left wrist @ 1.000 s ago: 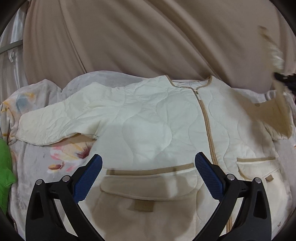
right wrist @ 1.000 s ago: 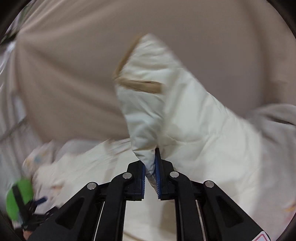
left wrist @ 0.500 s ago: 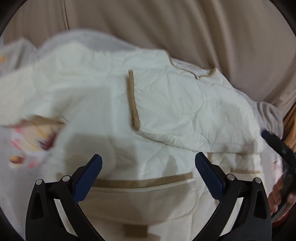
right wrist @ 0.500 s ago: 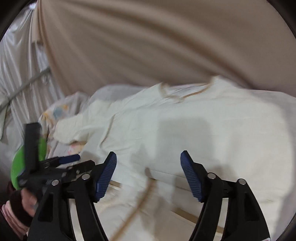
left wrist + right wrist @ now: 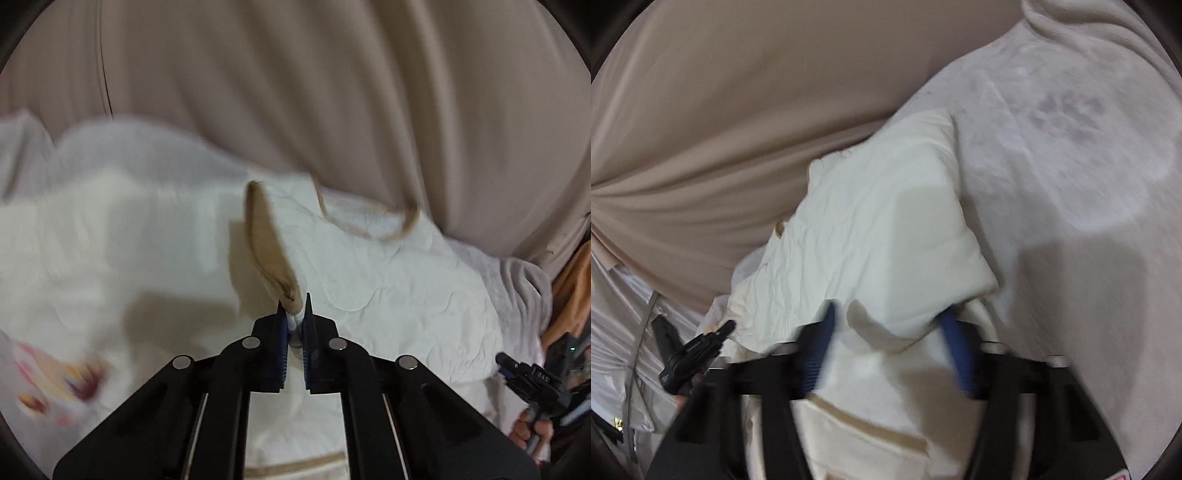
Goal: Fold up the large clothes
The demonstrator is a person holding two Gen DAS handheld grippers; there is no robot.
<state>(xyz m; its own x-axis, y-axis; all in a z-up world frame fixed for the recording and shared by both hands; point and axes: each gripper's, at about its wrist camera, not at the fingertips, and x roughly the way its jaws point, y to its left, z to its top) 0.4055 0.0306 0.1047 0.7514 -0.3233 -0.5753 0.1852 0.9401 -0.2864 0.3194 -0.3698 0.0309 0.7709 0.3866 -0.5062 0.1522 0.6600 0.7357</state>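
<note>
A beige curtain (image 5: pixel 332 92) hangs behind the bed (image 5: pixel 1071 147), where the cream quilted jacket (image 5: pixel 388 280) lies spread on the pale sheet. The left claw (image 5: pixel 294 325) has just closed, and its pads pinch the tan-trimmed cuff (image 5: pixel 266 240) of a sleeve lifted off the jacket. The right claw (image 5: pixel 886 350) looks blurred, jaws apart over the jacket's folded edge; it has just been closing, with cloth between them.

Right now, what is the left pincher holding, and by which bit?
The left gripper is shut on the cream jacket, pinching it by the tan-trimmed sleeve cuff.
</note>
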